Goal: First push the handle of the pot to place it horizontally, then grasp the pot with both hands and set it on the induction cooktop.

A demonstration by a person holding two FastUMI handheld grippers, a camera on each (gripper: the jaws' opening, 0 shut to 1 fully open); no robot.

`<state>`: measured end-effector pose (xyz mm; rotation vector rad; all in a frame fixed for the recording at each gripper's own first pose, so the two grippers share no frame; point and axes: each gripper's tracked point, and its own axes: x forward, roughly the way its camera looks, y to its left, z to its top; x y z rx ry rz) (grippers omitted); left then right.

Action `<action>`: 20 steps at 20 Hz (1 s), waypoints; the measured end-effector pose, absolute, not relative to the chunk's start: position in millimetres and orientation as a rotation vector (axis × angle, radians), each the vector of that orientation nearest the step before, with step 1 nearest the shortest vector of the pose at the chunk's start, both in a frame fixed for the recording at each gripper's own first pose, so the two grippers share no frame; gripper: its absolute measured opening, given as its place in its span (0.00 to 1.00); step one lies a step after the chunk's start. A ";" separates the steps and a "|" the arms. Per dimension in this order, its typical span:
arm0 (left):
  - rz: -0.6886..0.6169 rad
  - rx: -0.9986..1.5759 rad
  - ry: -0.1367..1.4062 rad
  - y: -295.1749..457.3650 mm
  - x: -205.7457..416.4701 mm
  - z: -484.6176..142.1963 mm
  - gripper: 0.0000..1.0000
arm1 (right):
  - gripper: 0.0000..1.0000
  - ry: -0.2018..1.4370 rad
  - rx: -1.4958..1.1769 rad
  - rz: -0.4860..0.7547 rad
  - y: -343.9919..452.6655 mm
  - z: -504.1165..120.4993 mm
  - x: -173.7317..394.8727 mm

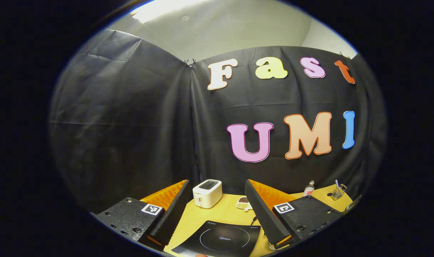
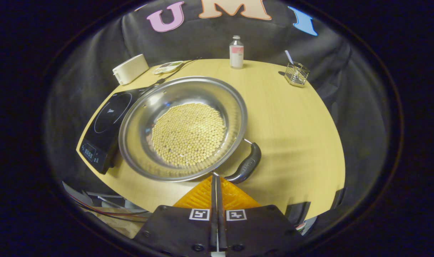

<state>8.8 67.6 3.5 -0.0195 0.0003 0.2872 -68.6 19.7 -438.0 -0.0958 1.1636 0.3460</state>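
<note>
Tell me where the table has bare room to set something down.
Widest bare patch: right of the pot, between its handle and the glass holder. Crowded: the left side, with cooktop, toaster and dish.

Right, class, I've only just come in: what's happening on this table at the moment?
A person works two tongs at a wooden table. The right tongs, shut, sit at the near rim of a steel pot of pale beans, beside its dark handle. The pot stands on the table next to the induction cooktop, not yet on it. The left tongs are open, held above the cooktop's near end, grasping nothing.
</note>
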 end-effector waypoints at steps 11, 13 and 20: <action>0.375 -0.006 0.006 88.2 1.6 0.2 0.98 | 0.03 1.129 -0.140 0.317 1.1 -450.5 -9.0; 0.379 -0.005 0.012 87.2 0.7 -3.3 0.98 | 0.03 1.129 -0.140 0.313 0.3 -450.6 -10.3; 0.345 -0.018 0.049 74.4 7.9 -18.4 0.98 | 0.01 1.078 -0.105 0.289 -4.9 -427.1 -18.4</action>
